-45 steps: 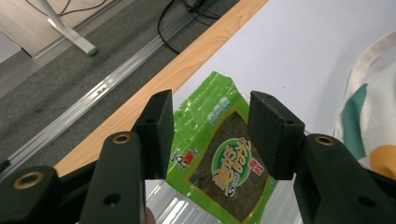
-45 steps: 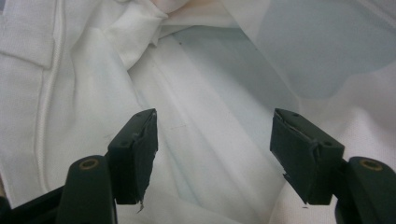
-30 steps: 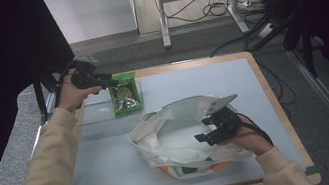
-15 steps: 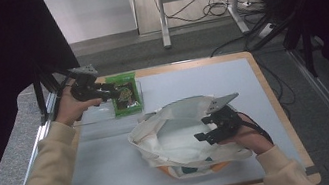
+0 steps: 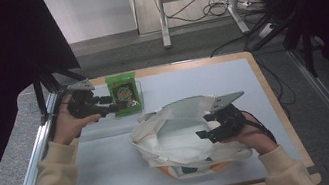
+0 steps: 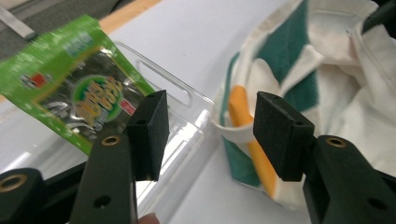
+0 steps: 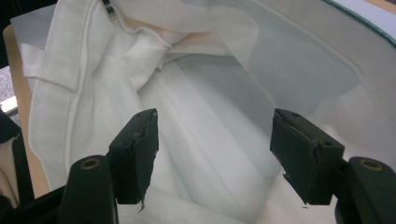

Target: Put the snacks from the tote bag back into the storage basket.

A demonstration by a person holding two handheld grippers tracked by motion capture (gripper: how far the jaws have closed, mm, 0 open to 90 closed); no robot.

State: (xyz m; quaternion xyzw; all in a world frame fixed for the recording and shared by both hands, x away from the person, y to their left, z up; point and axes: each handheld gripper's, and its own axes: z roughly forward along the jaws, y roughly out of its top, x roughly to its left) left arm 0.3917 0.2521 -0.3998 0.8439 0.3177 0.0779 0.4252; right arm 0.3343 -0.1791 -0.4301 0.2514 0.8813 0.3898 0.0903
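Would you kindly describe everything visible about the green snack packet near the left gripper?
The green snack packet is a glossy foil-like pouch with a dark printed centre and round logo. It lies flat on a clear plastic tray at the table's far left, unopened as far as shows. The open left gripper is at its near edge, not gripping it.

Bright table, dark surroundings

We see glare on the clear plastic tray (image 6: 187, 126); near black jaws blur softly.

Hand-held gripper (image 7: 212, 156) jaws apart over open white bag (image 7: 224, 93) interior.
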